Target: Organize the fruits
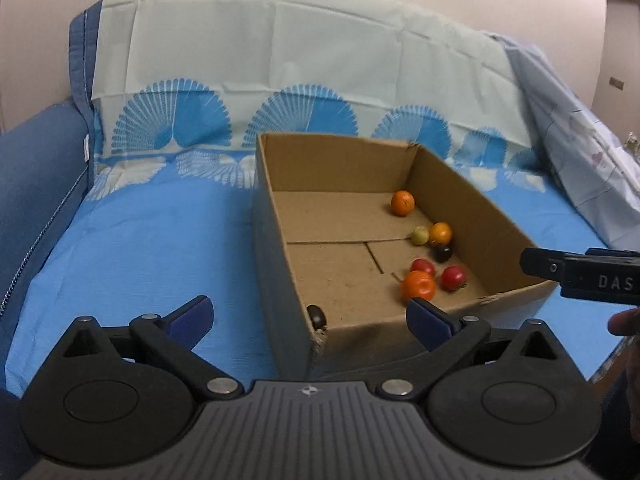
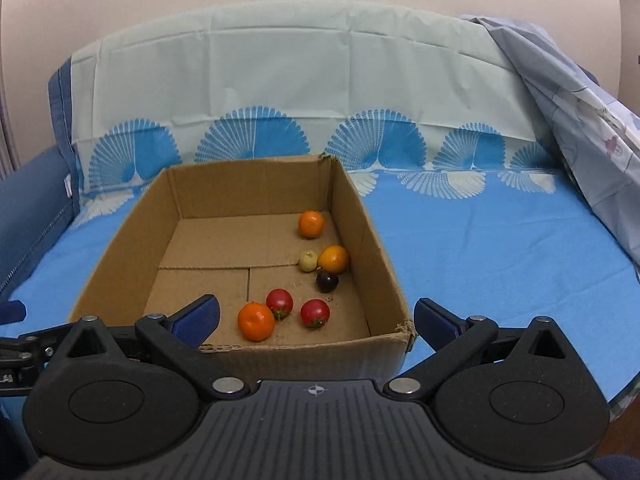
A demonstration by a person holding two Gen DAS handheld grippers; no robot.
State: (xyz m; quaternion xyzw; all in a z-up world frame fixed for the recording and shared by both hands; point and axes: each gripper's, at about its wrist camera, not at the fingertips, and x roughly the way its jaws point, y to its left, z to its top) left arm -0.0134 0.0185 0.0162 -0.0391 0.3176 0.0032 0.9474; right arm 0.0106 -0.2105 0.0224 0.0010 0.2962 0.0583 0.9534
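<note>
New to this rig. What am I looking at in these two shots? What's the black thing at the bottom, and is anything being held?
There is no robot arm here. A person holds a two-finger gripper in each hand, and each gripper carries a fisheye camera looking forward along its fingers. One picture is from the left gripper, the other from the right gripper; the black shape at the bottom of each is that gripper's own body.

Both look at an open cardboard box on a blue sheet. Along its right side the box holds small fruits: three orange ones, two red, one pale, one dark. The left view shows another dark one in the near left corner.

Both grippers are open with nothing between their fingers. The right gripper also shows at the left view's right edge.
</note>
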